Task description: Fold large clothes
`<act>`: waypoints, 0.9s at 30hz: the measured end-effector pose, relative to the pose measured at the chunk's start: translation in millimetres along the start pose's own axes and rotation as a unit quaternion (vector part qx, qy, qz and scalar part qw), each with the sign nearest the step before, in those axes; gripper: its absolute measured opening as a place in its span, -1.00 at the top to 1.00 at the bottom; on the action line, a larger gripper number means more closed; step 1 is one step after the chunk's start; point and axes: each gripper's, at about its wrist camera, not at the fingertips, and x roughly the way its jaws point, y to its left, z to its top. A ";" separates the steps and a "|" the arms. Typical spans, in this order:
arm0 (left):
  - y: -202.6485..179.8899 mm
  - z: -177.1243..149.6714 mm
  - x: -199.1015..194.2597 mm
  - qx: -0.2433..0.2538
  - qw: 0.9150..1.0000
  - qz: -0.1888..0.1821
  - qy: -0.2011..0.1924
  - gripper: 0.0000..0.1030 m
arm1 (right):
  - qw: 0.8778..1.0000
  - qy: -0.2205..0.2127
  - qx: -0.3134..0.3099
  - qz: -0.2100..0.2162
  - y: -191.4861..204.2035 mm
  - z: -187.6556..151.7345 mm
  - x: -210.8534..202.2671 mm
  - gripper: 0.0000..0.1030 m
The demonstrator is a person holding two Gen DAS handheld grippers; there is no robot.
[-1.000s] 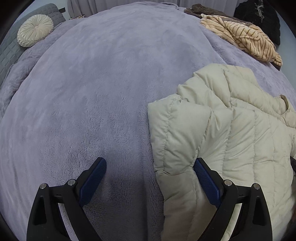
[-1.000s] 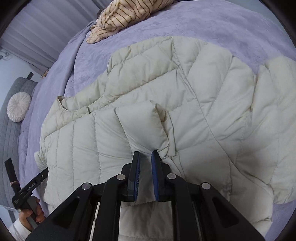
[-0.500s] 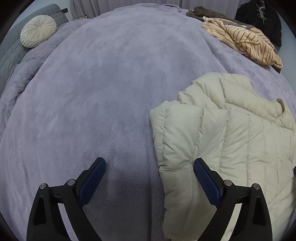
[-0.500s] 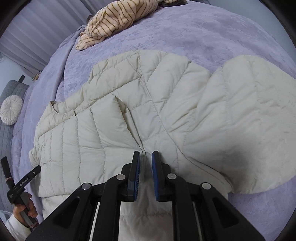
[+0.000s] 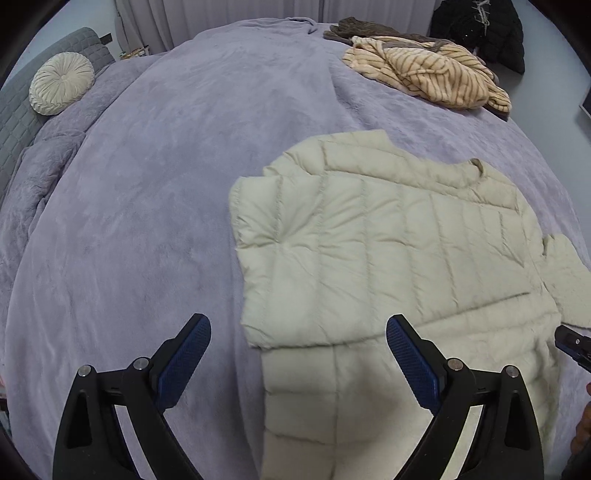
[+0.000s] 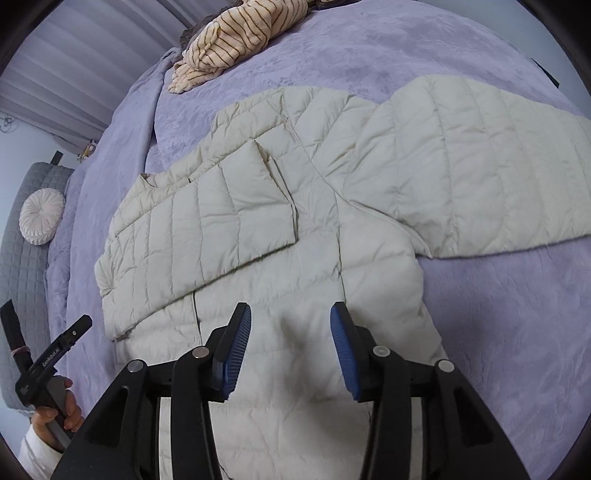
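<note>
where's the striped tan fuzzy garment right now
The striped tan fuzzy garment lies bunched at the far right of the purple bedspread, beyond the cream puffer jacket; upper left in the right wrist view.

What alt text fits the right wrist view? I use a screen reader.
A cream puffer jacket lies on a lilac blanket, one sleeve folded across its front, the other spread out. The open right gripper hangs above its lower part.

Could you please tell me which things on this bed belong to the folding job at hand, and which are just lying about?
Part of the job:
- cream puffer jacket, one sleeve folded across it
- left gripper, jaws open
- right gripper, jaws open

Just lying about:
- striped garment
- round cushion
- black coat
</note>
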 end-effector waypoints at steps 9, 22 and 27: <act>-62.9 -25.9 -27.2 0.014 1.000 -0.015 0.013 -1.00 | 0.999 -0.001 0.049 0.001 -30.0 -27.3 -38.7 -0.27; -156.5 -28.4 -42.8 0.099 0.995 -0.011 0.025 -1.00 | 0.991 -0.030 0.127 0.002 -94.2 -38.8 -84.1 -0.72; -189.6 -29.4 -39.0 0.122 0.992 -0.012 0.036 -1.00 | 0.985 -0.044 0.166 0.019 -125.6 -41.8 -90.6 -0.72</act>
